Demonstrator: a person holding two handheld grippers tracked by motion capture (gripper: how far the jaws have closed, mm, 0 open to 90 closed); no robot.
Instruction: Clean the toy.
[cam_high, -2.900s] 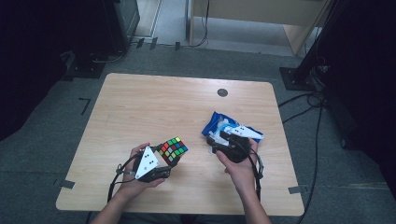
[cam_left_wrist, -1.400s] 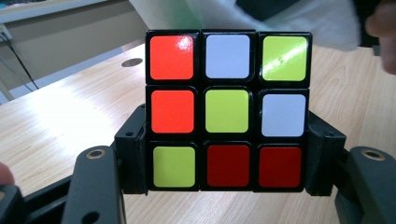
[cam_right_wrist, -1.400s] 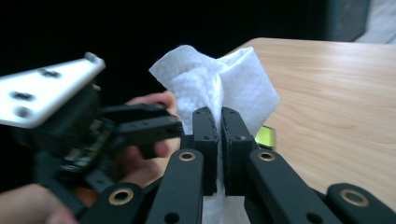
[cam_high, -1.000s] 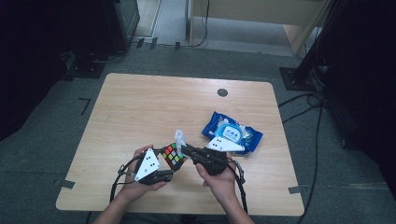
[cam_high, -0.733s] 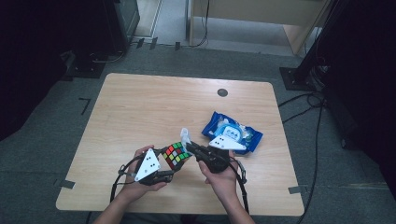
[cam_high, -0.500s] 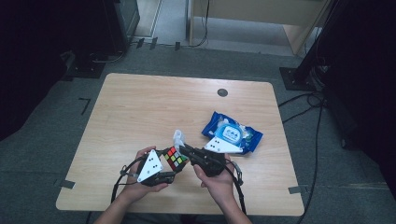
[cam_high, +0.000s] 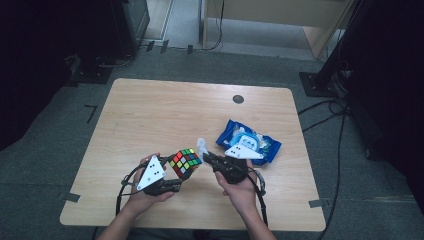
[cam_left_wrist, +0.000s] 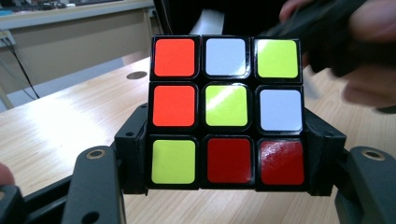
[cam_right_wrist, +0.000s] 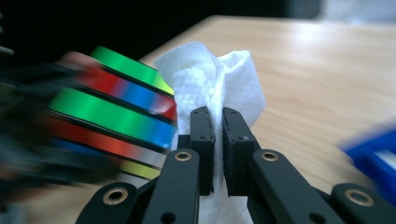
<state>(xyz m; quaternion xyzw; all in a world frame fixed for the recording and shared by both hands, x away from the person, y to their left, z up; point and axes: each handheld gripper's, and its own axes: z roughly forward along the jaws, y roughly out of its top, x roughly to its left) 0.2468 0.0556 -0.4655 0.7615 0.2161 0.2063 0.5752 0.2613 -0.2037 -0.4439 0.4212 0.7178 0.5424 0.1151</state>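
lying behind wipe (cam_high: 201, 146), blue wipes pack (cam_high: 248, 145), table (cam_high: 150, 115)

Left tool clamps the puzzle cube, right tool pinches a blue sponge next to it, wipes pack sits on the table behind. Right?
One thing is off: the right tool pinches a white wipe, not a blue sponge, as the right gripper view shows. The rest stands: the left tool clamps the puzzle cube, and the blue wipes pack sits on the table behind.
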